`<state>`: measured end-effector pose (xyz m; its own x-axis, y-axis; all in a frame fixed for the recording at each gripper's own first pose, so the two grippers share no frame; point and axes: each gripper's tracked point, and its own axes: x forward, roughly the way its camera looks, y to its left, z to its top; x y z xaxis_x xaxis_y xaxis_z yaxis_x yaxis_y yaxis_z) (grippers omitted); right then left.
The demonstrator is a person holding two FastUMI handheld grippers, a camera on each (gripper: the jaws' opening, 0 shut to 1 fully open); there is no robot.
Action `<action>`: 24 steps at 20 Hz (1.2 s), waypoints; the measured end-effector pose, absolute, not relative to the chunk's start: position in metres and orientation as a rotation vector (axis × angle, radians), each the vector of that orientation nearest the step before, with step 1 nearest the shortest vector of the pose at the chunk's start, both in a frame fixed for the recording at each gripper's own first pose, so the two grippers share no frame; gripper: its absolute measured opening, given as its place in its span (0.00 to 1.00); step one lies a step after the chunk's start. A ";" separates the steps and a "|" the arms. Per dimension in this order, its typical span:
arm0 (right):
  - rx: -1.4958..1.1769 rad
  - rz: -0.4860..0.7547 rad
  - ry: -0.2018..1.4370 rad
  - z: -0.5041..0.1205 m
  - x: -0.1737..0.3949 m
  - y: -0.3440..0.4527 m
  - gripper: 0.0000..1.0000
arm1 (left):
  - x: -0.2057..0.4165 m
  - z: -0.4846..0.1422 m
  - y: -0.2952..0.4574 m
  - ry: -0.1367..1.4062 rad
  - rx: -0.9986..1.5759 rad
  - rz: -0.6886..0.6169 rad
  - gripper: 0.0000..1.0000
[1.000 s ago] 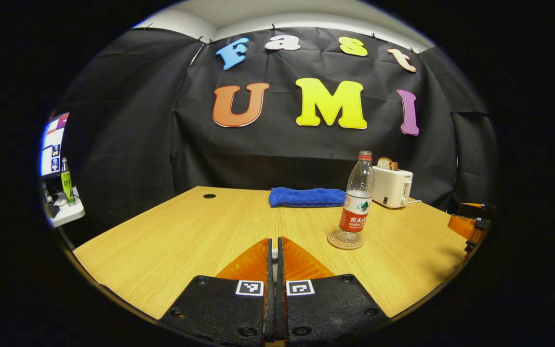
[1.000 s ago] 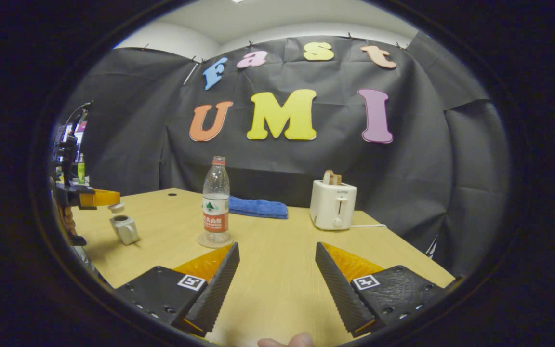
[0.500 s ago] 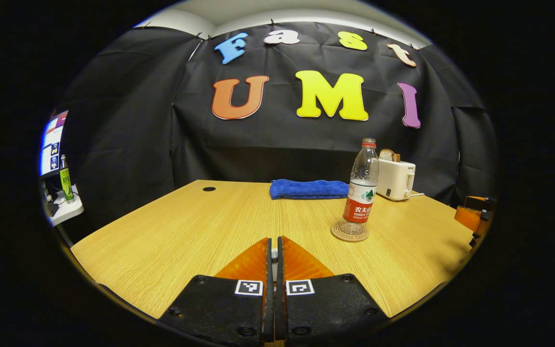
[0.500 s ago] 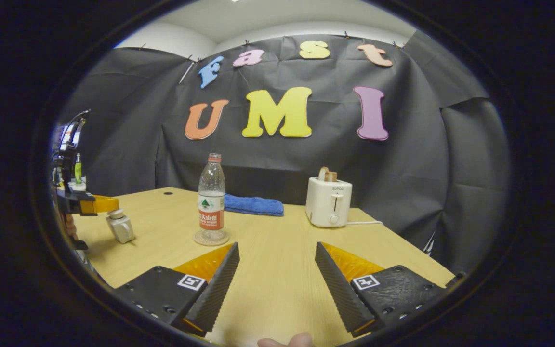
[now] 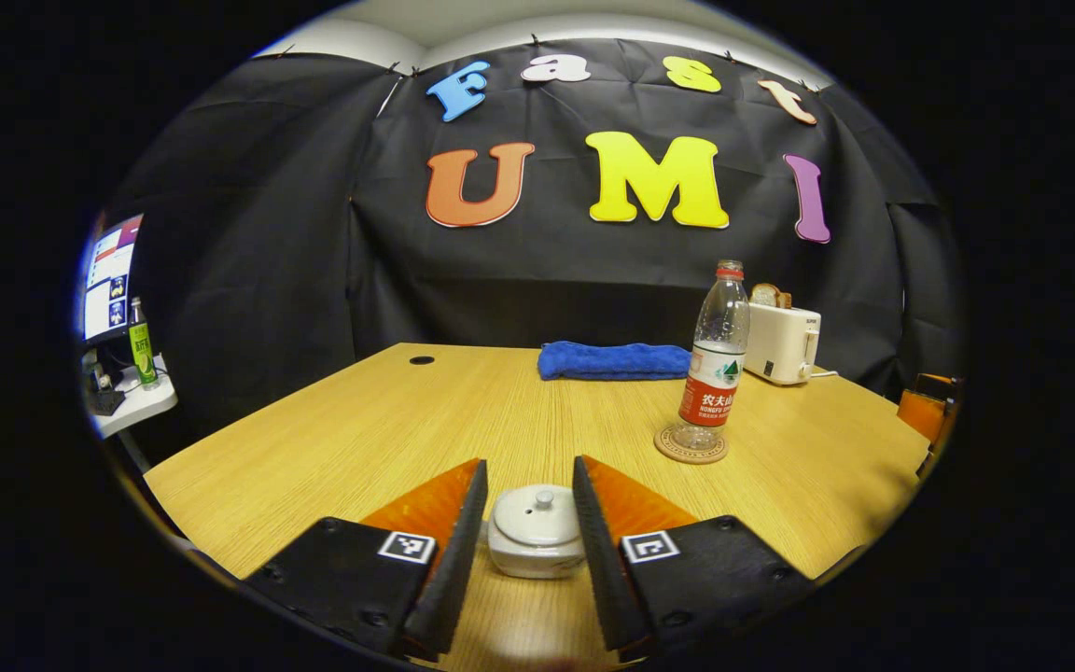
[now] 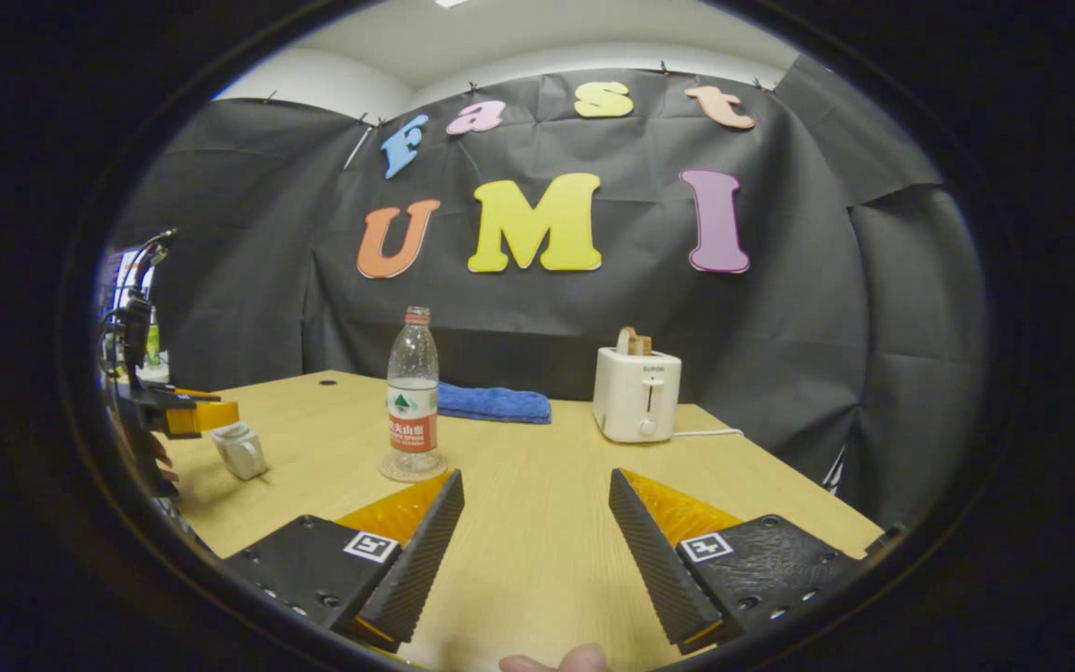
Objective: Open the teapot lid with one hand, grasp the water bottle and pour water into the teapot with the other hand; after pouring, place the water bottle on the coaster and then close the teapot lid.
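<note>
**Now: lid on, bottle parked**

Left gripper [image 5: 530, 509] spread wide, fingers either side of the white teapot [image 5: 536, 532], lid [image 5: 537, 501] seated, no contact visible. Water bottle [image 5: 714, 359] upright on its coaster [image 5: 691, 445] (toaster [image 6: 636, 396] behind). Right gripper [image 6: 536, 499] open, empty, over the table [image 6: 537, 560].

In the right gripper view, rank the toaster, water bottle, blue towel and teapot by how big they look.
1. toaster
2. water bottle, taller but slimmer; close call
3. blue towel
4. teapot, smallest
</note>
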<state>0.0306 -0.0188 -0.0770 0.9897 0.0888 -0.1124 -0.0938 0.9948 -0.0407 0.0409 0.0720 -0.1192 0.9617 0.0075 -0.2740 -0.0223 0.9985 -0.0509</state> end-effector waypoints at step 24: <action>0.010 -0.025 -0.050 0.015 -0.004 -0.021 0.93 | 0.001 0.018 -0.036 -0.019 -0.080 -0.083 0.99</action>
<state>-0.0043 -0.0212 0.0154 0.9985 -0.0250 0.0495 0.0245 0.9996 0.0109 0.0008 -0.0362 0.0184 0.9964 -0.0823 0.0222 0.0838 0.9933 -0.0795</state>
